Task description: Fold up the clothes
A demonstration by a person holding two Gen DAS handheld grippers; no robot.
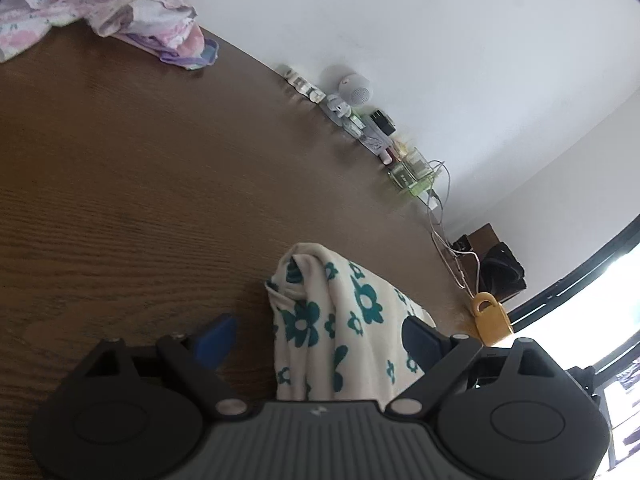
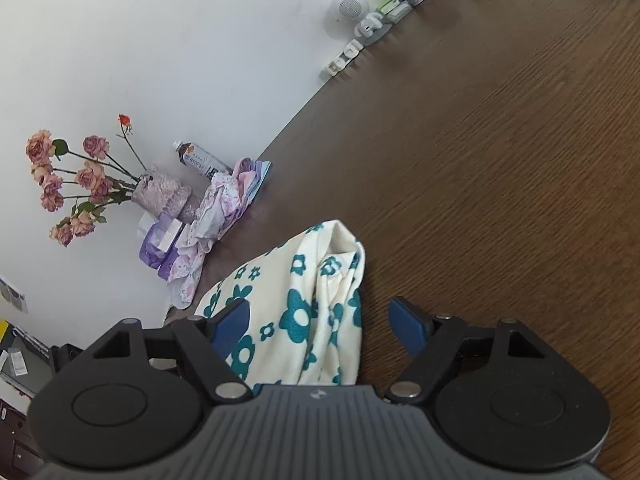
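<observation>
Cream cloth with teal flowers (image 1: 340, 320) bunched on brown tabletop (image 1: 140, 180), lying between the blue fingers of both tools. Left tool (image 1: 316, 332) spread wide, cloth against its right finger, left finger apart from it over bare wood. Right tool (image 2: 320, 324) likewise spread, cloth covering its left finger, right finger clear. Pink floral garment (image 2: 216, 216) heaped at far edge by wall, beside vase of roses (image 2: 160, 192) and bottle (image 2: 200, 160). Yellow padlock (image 1: 490, 316) near right of cloth.

Cream cloth with teal flowers (image 1: 340, 320) lies bunched on table (image 1: 140, 160); pink floral garment (image 1: 120, 4) crumpled at far edge.
</observation>
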